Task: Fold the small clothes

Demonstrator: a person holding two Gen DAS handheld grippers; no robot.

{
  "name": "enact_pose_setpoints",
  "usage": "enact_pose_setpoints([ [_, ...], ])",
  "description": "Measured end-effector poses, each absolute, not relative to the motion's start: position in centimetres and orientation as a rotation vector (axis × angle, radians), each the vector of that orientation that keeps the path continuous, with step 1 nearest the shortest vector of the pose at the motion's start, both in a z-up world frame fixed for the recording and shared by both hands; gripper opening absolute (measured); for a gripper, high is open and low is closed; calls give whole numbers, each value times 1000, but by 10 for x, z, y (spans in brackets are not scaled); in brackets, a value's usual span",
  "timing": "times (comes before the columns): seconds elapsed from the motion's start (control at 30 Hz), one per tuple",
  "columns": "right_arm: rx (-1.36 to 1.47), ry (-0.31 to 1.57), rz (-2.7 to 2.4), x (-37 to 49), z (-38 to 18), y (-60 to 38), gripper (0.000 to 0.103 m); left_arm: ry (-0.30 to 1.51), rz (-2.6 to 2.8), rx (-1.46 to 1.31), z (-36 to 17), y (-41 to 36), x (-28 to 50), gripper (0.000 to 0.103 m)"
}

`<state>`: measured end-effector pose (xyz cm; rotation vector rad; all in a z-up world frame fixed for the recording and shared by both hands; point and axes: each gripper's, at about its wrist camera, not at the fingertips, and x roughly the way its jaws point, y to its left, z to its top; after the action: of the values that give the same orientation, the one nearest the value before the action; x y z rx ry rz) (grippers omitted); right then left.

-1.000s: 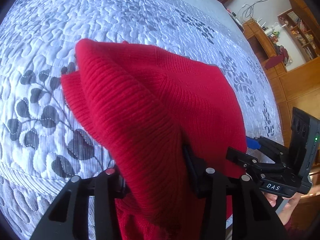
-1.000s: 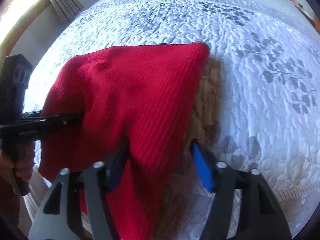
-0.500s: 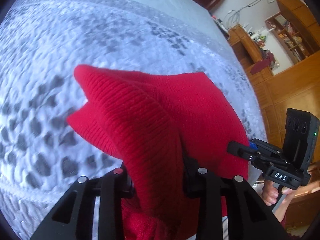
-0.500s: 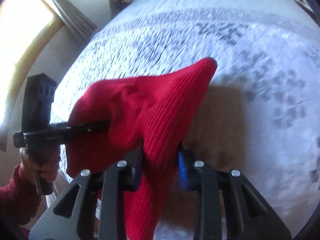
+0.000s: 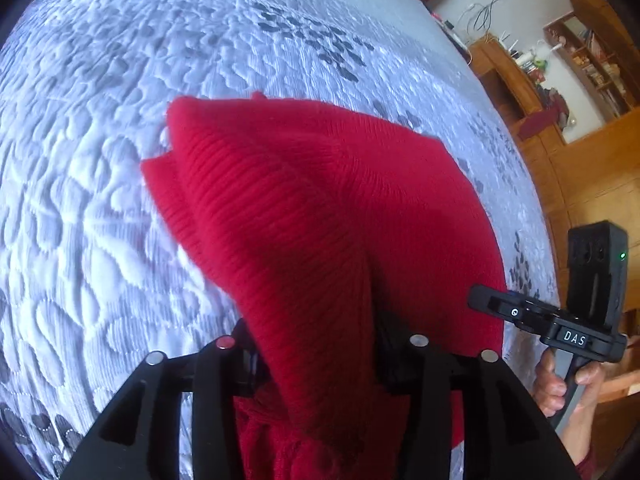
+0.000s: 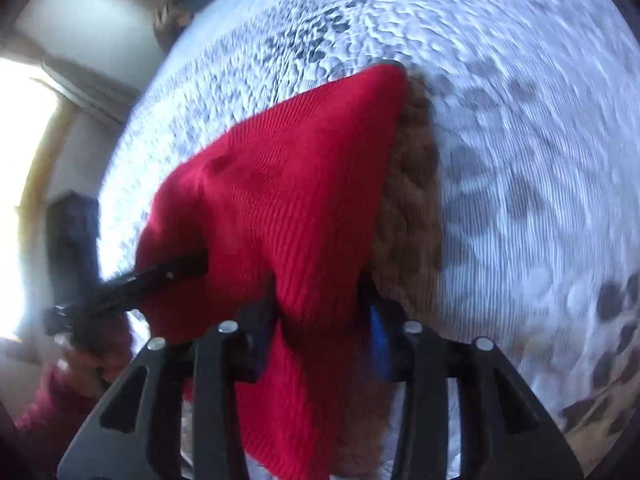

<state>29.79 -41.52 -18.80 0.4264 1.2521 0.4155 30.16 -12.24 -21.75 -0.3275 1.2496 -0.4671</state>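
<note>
Evidently both the left gripper (image 5: 316, 344) and right gripper (image 6: 320, 320) have jaws pinching the red knit sweater (image 5: 320, 208), held over the quilted bed (image 5: 100, 160) for folding.

Home bedroom, quilted bed (image 5: 120, 160), wooden shelves (image 5: 592, 64)

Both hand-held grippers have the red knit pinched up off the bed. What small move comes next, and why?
Probably lower both together so the far edge lands flat on the quilt. The left hand-held gripper and right hand-held gripper each clamp the red knit, which hangs bunched, not laid out.
</note>
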Motion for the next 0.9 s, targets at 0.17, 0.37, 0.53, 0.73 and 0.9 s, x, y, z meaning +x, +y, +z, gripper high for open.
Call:
enact_pose_setpoints([
  [0.17, 389, 1238, 382, 265, -172, -423, 65, 1282, -417, -253, -201, -119, 274, 66],
  [0.37, 485, 1319, 443, 212, -183, -423, 63, 1300, -419, -194, -208, -112, 230, 69],
  [0.53, 514, 1355, 426, 196, -194, -417, 19, 1265, -365, -170, -209, -109, 215, 51],
  [0.73, 345, 1357, 328, 189, -186, -403, 18, 1291, -328, -254, -216, -92, 207, 44],
  [0.9, 341, 1359, 286, 193, -191, -399, 22, 1261, -315, -176, -212, -102, 201, 44],
])
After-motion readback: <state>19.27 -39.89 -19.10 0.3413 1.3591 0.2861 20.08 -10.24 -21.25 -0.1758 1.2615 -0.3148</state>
